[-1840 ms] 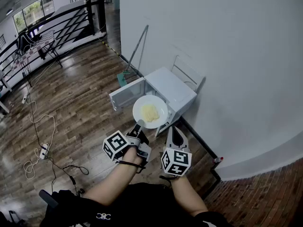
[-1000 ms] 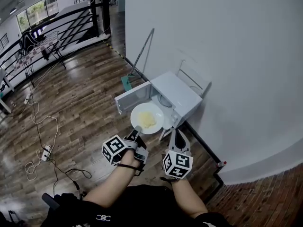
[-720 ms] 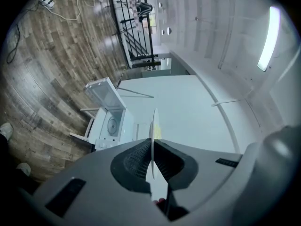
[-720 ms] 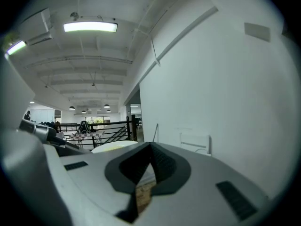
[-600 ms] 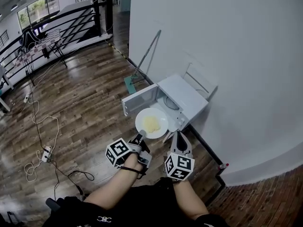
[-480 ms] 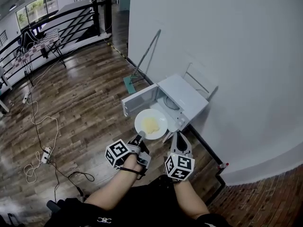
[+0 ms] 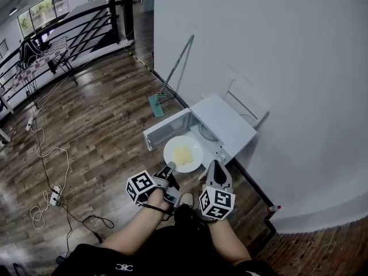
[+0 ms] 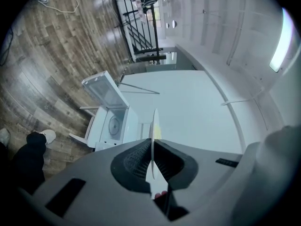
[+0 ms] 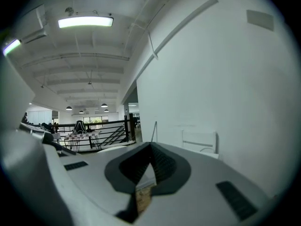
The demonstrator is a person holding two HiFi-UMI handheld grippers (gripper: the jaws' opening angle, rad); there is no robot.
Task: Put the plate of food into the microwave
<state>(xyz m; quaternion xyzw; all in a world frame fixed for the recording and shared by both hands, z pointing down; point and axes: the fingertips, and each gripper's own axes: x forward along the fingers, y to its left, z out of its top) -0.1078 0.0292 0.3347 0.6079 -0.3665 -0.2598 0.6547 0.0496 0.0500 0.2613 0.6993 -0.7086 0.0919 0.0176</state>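
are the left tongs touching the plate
Touching. The left gripper view shows the plate edge-on, its rim clamped between the shut left tongs.

Head view: your plate (image 7: 171,148) covers the lower part of the microwave (image 7: 230,122) mouth, so the cavity floor is hidden there. The food (image 7: 184,154) is a yellow patch, too small to name. The left gripper (image 7: 170,167) tips are tucked under the rim. Your legs (image 7: 172,240) are cut off by the bottom edge.

Left gripper view: plate (image 8: 153,135) edge-on, food only a yellow sliver.

Right gripper view: the right gripper (image 9: 149,168) body fills the lower frame and hides most of the microwave.
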